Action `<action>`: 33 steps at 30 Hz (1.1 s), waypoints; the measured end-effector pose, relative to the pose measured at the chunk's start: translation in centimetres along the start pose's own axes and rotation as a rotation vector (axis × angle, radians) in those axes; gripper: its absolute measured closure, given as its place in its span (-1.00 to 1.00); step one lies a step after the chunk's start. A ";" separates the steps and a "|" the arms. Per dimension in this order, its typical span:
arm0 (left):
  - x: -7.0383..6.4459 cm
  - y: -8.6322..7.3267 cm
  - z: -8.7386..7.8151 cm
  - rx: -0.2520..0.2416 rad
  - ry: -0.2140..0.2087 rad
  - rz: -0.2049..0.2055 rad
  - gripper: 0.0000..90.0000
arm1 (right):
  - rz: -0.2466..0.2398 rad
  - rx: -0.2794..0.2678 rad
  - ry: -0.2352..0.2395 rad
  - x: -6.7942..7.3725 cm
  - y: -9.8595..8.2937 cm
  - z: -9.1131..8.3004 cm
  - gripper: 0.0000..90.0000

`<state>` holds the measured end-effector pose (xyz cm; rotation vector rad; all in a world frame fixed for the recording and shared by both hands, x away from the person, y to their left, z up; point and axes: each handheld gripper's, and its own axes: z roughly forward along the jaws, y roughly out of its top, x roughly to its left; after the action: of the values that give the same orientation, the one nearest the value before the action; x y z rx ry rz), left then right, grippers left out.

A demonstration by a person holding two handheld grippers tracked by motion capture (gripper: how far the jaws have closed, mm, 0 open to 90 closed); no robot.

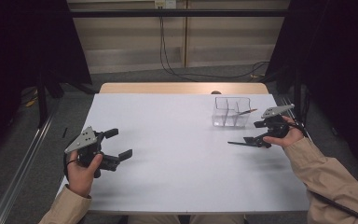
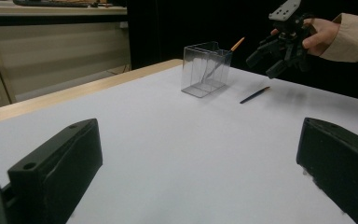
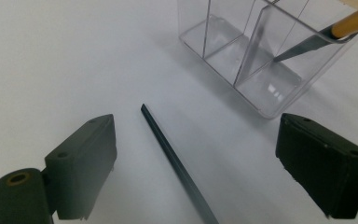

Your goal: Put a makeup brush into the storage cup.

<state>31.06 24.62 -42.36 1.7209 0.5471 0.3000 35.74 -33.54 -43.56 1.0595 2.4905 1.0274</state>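
You are hovering the right tongs [image 1: 256, 133] over a thin dark paintbrush [image 3: 177, 163] that is lying flat on the white table [image 1: 182, 158], just in front of the clear divided organizer [image 1: 231, 112]. In the right gripper view the brush is running diagonally up between your two jaws, which are standing wide apart and touching nothing, so these tongs are released. One brush with an orange handle [image 3: 354, 21] is already leaning in an end compartment of the organizer, its handle sticking out over the rim.

By the look of it, you are lining up for the pick of the second brush, with the grasp not yet made. The next move is calling for a lowering of the right tongs until the jaw tips are nearly on the table, with the shaft centred between them. Because the brush is so slim and flat against the surface, you are likely going to need the tips right down at table level, or they may close above it or roll it aside.

Your left tongs [image 1: 114, 144] are resting well apart at the near left of the table, also released and empty, jaws spread in the left gripper view.
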 end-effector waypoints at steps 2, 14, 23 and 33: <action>0.0 0.0 0.0 0.002 0.000 0.000 -1.00 | -0.007 0.024 0.000 0.0 0.2 0.1 -0.72; 0.0 0.0 0.0 0.002 0.002 0.000 -1.00 | -0.074 0.180 0.018 0.2 0.6 0.9 -0.66; 0.0 0.0 0.0 0.000 0.003 -0.001 -1.00 | -0.103 0.270 0.020 0.3 0.8 1.3 -0.61; 0.0 0.0 0.0 0.004 0.004 0.001 -1.00 | -0.126 0.345 0.021 0.0 0.5 1.4 -0.56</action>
<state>31.08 24.64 -42.39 1.7248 0.5497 0.3033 36.70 -32.60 -44.21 0.9647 2.7772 0.5889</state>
